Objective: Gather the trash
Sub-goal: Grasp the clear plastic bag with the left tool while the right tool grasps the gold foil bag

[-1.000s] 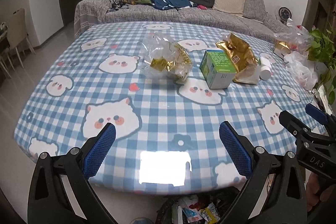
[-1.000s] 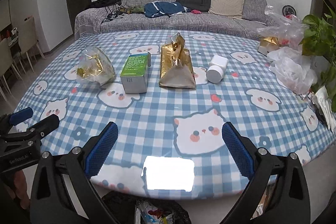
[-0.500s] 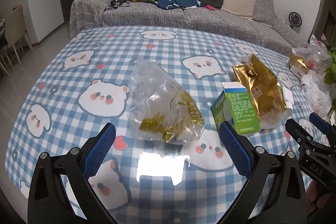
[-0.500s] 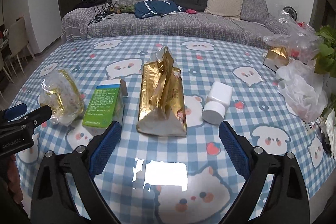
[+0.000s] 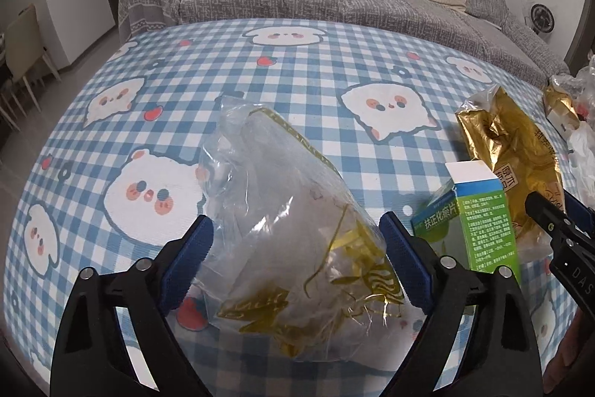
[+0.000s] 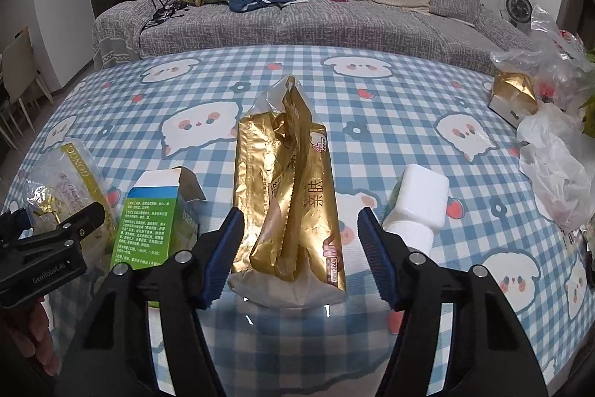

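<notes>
A crumpled clear plastic bag with gold print (image 5: 293,229) lies on the blue checked table (image 5: 297,69). My left gripper (image 5: 295,257) is open, its blue pads on either side of the bag's near end. A tall gold foil bag (image 6: 288,196) stands in the middle of the right wrist view. My right gripper (image 6: 299,253) is open, its pads flanking the gold bag's lower part. A green and white carton (image 6: 154,222) stands left of the gold bag, and a white bottle (image 6: 416,207) lies to its right. The carton (image 5: 479,222) and gold bag (image 5: 513,151) also show in the left wrist view.
White and clear plastic bags (image 6: 554,159) and a small gold-topped box (image 6: 515,97) sit at the table's right edge. A grey sofa (image 6: 297,13) with a backpack, cushion and clothes stands behind the table. Chairs (image 5: 22,51) are at far left.
Both grippers have moved forward over the table. The left now brackets the clear bag and the right brackets the gold bag. Both stay open.
</notes>
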`<action>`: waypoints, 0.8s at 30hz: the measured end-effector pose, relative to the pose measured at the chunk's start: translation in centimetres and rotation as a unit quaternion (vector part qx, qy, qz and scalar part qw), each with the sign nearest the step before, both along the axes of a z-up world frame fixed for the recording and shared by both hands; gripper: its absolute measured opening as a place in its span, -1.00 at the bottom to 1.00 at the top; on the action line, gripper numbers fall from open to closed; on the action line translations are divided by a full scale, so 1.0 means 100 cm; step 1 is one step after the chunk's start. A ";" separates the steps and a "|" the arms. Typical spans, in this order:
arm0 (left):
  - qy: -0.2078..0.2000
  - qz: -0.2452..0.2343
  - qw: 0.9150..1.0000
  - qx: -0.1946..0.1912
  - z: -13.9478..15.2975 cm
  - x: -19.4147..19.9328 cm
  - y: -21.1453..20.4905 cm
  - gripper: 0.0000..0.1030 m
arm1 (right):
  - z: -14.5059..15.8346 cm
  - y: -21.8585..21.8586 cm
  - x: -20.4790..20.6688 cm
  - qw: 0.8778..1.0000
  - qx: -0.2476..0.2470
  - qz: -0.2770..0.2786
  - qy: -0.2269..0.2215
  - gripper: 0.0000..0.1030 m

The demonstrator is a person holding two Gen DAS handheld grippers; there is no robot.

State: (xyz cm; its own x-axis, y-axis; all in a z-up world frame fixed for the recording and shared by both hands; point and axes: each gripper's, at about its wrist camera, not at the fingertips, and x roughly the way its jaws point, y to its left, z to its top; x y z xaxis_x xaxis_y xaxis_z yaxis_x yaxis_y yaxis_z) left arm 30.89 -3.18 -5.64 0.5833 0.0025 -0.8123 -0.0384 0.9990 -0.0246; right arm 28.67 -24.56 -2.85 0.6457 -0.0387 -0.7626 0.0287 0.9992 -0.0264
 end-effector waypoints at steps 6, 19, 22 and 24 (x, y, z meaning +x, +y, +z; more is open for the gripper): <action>0.000 0.004 1.000 -0.006 -0.004 0.000 0.001 0.41 | -0.015 0.002 0.011 1.000 0.001 0.000 0.024 -0.31; -0.001 -0.004 1.000 -0.011 -0.002 -0.006 0.000 -0.21 | -0.017 0.002 0.010 1.000 -0.004 -0.005 0.026 -0.82; -0.003 -0.003 1.000 -0.013 -0.001 -0.007 0.001 -0.22 | -0.013 0.001 0.007 1.000 0.000 -0.006 0.021 -0.82; -0.004 -0.004 1.000 -0.012 0.000 -0.009 0.002 -0.22 | -0.009 0.001 0.004 1.000 0.000 -0.007 0.015 -0.82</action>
